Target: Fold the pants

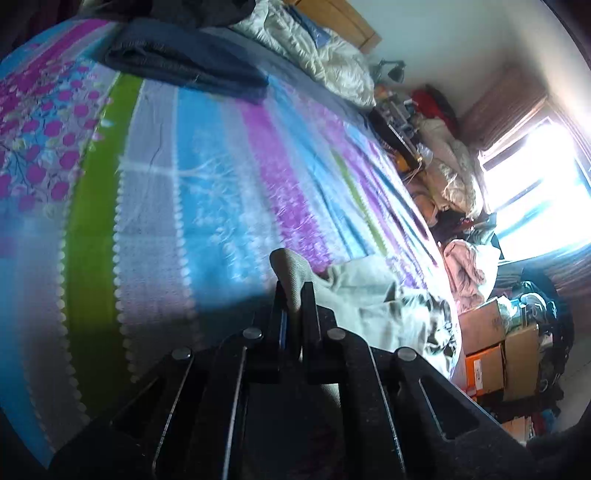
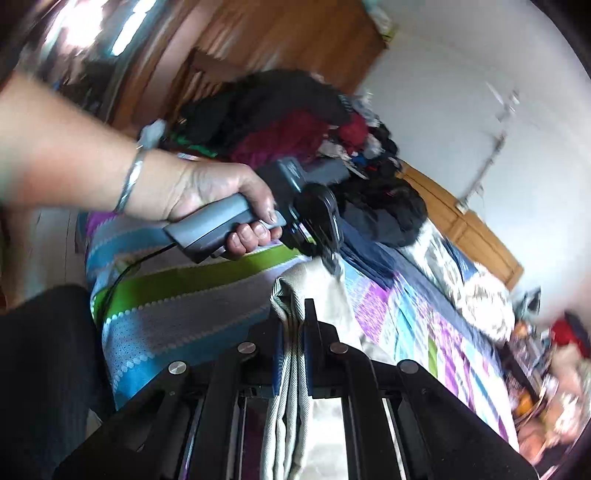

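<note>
Striped bedspread in blue, purple, grey and green bands, floral patch at one end. Folded dark navy garment lies on it near the head. Crumpled white quilt beside wooden headboard. Brown cardboard boxes on floor by bed. Bright window beyond. Heap of dark and maroon clothes against wooden furniture.

Bedspread mid-bed lies bare — folded dark clothes crowd the head.
</note>
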